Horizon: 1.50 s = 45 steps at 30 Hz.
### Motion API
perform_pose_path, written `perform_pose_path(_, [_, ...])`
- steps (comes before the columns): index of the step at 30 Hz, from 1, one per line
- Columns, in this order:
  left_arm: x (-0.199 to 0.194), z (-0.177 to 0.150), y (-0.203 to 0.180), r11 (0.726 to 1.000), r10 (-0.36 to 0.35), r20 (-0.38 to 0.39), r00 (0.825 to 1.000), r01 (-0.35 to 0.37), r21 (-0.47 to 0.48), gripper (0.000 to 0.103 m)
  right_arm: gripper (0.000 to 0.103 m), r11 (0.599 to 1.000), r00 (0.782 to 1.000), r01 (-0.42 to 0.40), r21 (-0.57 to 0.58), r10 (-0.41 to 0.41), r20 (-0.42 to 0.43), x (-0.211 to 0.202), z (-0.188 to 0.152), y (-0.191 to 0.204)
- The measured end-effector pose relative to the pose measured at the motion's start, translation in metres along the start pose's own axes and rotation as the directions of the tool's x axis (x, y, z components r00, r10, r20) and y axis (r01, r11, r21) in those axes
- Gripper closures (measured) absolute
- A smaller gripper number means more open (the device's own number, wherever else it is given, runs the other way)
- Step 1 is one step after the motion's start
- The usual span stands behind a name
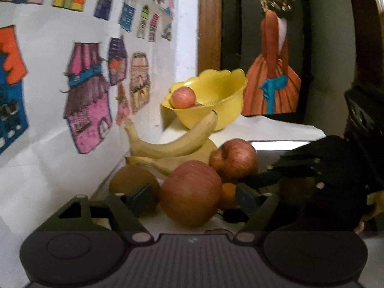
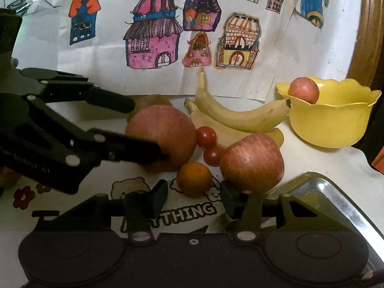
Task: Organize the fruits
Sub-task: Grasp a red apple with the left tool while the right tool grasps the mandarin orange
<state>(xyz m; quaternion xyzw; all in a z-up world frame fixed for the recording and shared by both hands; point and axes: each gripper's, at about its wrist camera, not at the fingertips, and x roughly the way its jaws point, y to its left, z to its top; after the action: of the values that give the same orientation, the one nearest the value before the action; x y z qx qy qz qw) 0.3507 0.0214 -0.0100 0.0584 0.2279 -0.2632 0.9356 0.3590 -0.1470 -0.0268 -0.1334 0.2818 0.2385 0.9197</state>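
The left gripper [image 1: 192, 198] stood spread around a large apple [image 1: 190, 193], fingers [image 1: 141, 195] flanking it, not visibly pinching. The right gripper [image 2: 194, 198] was spread, nothing between its fingers, just before a small orange [image 2: 194, 178]. Behind that apple lay two bananas [image 1: 168, 147], their tip touching the scalloped yellow bowl [image 2: 331, 122], which held a smaller apple [image 2: 303, 93]. Only the right wrist view showed two cherry tomatoes [image 2: 207, 136] and a shiny metal tray [image 2: 336, 196] near the table's edge.

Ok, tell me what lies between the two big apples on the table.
In the right wrist view, two cherry tomatoes sit between the left apple and the right apple, with a small orange just in front of that gap.
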Motion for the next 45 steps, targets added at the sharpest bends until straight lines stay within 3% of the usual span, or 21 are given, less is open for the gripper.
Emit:
perform_pose_path(7, [0.009,0.002,0.001,1.0,0.002,-0.034,0.999,-0.002,0.012,0.03,0.058,1.0,1.0,-0.011,0.007,0.011,0.012,0.005,0.001,-0.001])
perform_pose_path(12, [0.014,0.002,0.003,1.0,0.003,-0.057,0.998,-0.003,0.007,0.032,0.067,1.0,1.0,-0.006,0.007,0.006,0.016,0.005,0.001,-0.002])
perform_pose_path(17, [0.014,0.002,-0.003,0.998,0.039,-0.063,0.997,-0.036,0.044,0.037,0.068,1.0,1.0,-0.001,0.002,0.001,0.021,0.004,0.0,0.0])
perform_pose_path(22, [0.011,0.001,-0.003,0.998,0.055,-0.066,0.996,-0.054,0.012,0.037,0.068,1.0,1.0,-0.006,-0.011,0.006,0.027,-0.002,-0.002,0.004])
perform_pose_path(29, [-0.001,0.0,-0.002,0.997,0.052,-0.073,0.996,-0.056,-0.053,0.038,0.068,1.0,0.999,-0.014,-0.016,0.015,0.051,-0.024,-0.006,0.006])
perform_pose_path(45, [-0.028,-0.003,-0.038,0.997,0.056,-0.116,0.992,-0.062,-0.047,0.039,0.068,1.0,0.996,0.01,0.01,-0.011,0.087,-0.084,-0.025,-0.002])
